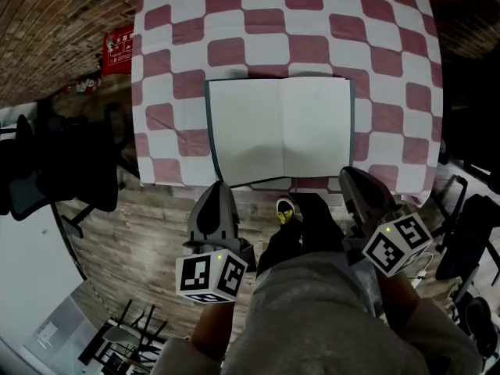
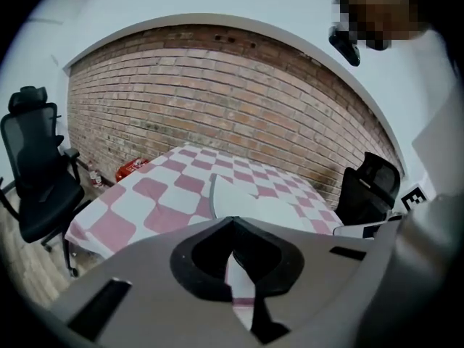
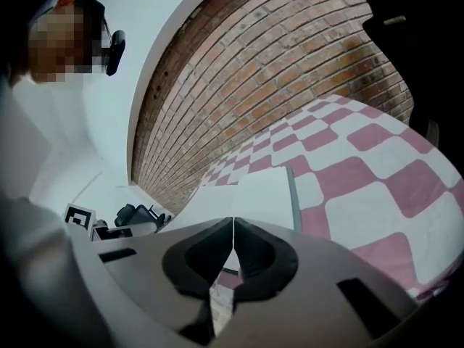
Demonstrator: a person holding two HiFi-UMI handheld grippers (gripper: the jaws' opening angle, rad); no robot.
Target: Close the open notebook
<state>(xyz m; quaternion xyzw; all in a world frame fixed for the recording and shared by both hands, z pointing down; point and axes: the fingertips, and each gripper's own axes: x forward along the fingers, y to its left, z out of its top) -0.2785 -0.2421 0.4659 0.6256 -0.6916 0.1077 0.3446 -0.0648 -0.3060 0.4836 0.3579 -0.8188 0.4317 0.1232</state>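
Note:
The open notebook (image 1: 280,130) lies flat on the red-and-white checked tablecloth (image 1: 234,22), its blank white pages up and a dark cover edge showing round them. Both grippers hover short of the table's near edge. My left gripper (image 1: 218,186) points at the notebook's near left corner, my right gripper (image 1: 349,173) at its near right corner. Each has its jaws shut with nothing between them. The left gripper view shows the notebook (image 2: 250,203) just beyond the closed left gripper (image 2: 232,220). In the right gripper view it (image 3: 254,192) lies ahead of the closed right gripper (image 3: 233,220).
Wooden floor lies between me and the table. Black office chairs (image 1: 47,170) stand to the left and another (image 1: 469,233) to the right. A red box (image 1: 117,49) sits on the floor by the brick wall (image 2: 217,85). My shoe (image 1: 286,209) shows below the table edge.

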